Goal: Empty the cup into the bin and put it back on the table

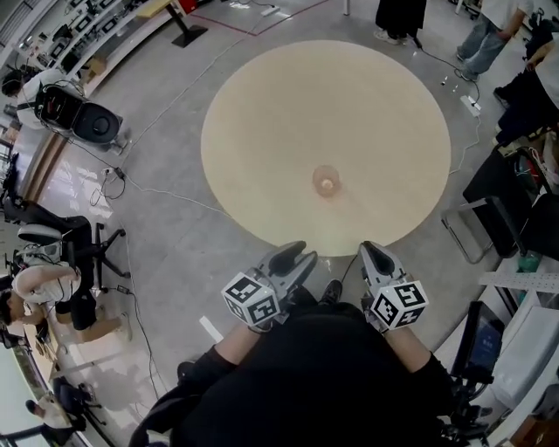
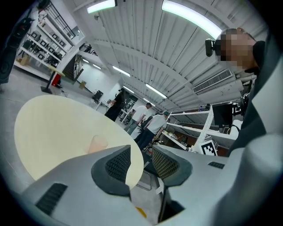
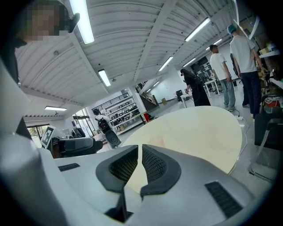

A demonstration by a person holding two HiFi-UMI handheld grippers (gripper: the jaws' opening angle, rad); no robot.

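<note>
A translucent pink cup (image 1: 326,182) stands upright on the round pale table (image 1: 262,105), a little right of its middle toward the near side. Both grippers hover level just off the table's near edge, short of the cup. My left gripper (image 1: 299,253) is open, with nothing between its jaws. In the left gripper view the left gripper (image 2: 140,154) has the cup (image 2: 98,143) ahead to its left on the table (image 2: 53,128). My right gripper (image 1: 369,249) is shut and empty. In the right gripper view the right gripper (image 3: 139,152) faces the table (image 3: 203,128).
A dark round bin-like container (image 1: 96,122) sits on the floor far left of the table. A black chair (image 1: 476,227) stands at the table's right, and an office chair (image 1: 79,244) at the left. Cables cross the floor. People (image 1: 489,26) stand beyond the table.
</note>
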